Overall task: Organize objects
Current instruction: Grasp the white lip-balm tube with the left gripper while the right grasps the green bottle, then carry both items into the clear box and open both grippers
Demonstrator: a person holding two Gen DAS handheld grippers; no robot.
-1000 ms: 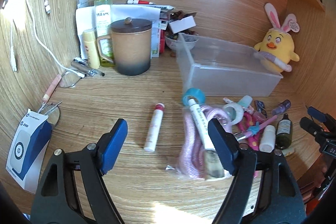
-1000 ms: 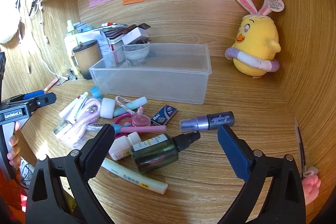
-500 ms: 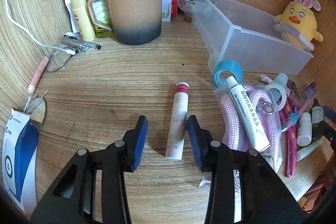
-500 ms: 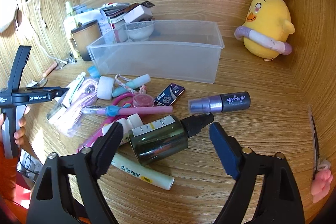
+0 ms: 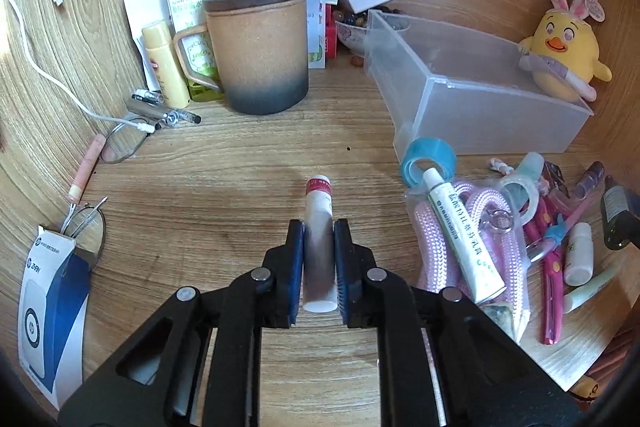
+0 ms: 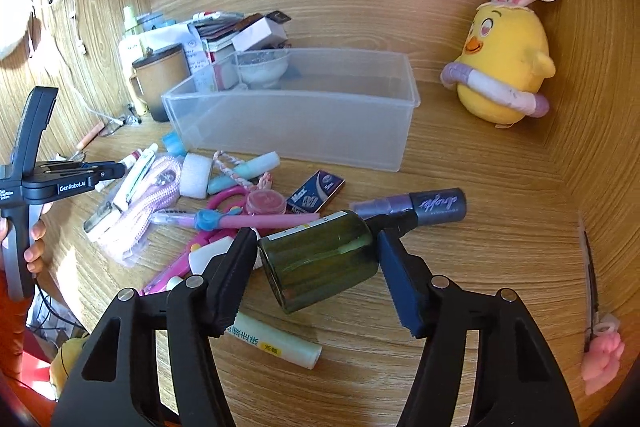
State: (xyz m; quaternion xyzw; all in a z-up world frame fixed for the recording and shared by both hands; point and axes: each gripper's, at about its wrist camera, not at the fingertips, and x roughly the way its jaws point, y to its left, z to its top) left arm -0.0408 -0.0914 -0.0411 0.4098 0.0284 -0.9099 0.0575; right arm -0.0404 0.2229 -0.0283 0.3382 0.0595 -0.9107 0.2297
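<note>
Blue-padded left fingers [image 5: 318,259] are pinching the white tube [image 5: 318,247] lying on the surface; right fingers [image 6: 316,247], closing, are bracketing the green bottle [image 6: 320,259] loosely, so it's probably rolling away.

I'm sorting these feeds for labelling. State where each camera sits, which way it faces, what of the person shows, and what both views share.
Left wrist: on the left hand-held gripper, looking down along its fingers at the desk; jaws shut on a white tube. No part of the person shows.
Right wrist: on the right hand-held gripper, facing the back wall; its jaws, just closing, flank a green bottle. A hand shows at left.
Shared: clear bin, mug, chick toy.
</note>
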